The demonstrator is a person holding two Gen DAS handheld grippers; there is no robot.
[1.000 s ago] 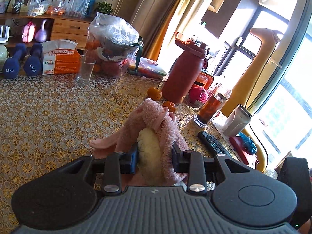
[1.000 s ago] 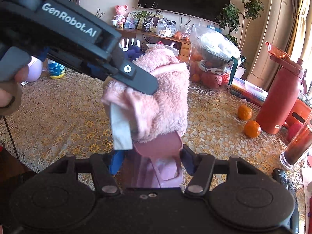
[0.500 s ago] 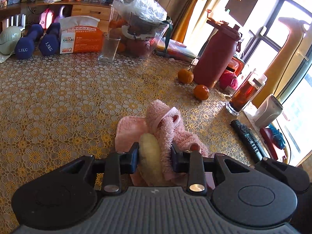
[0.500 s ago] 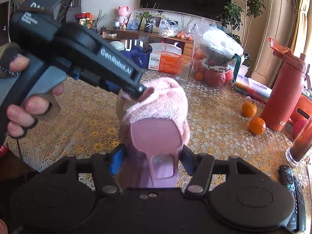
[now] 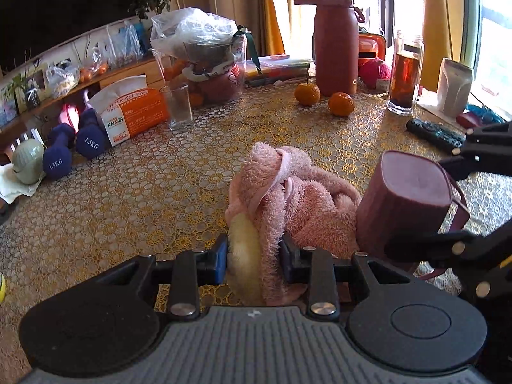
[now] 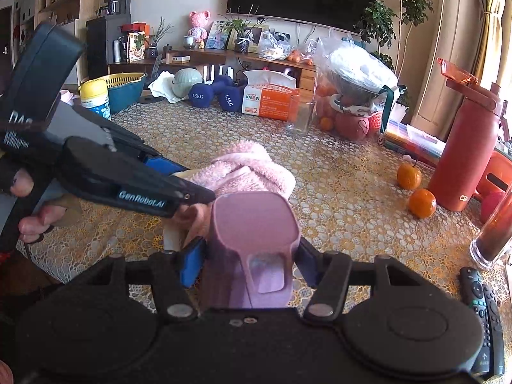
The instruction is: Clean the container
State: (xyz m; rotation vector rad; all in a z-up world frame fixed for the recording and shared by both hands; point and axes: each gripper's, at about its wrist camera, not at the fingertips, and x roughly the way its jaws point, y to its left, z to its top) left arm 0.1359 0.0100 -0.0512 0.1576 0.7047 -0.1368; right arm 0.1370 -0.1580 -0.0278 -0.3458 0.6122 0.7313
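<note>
Your left gripper (image 5: 254, 252) was clamped on the pink cloth (image 5: 288, 192); your right gripper (image 6: 251, 257) gripped the inverted mauve container (image 6: 252, 220) beside it. Loose folds risked snagging and dragging the container free.

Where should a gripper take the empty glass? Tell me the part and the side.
Grip the glass mid-wall, coming from the near, bare-table side. It stands upright with straight walls, the tissue box sits close beside it and the fruit bag is right behind it.

Your towel (image 5: 288, 192) lies on the worktop (image 5: 144, 192), cup (image 5: 406, 204) touching its right; glass (image 5: 179, 105), oranges (image 5: 340, 104) and bottle (image 5: 334, 54) stand behind.
</note>
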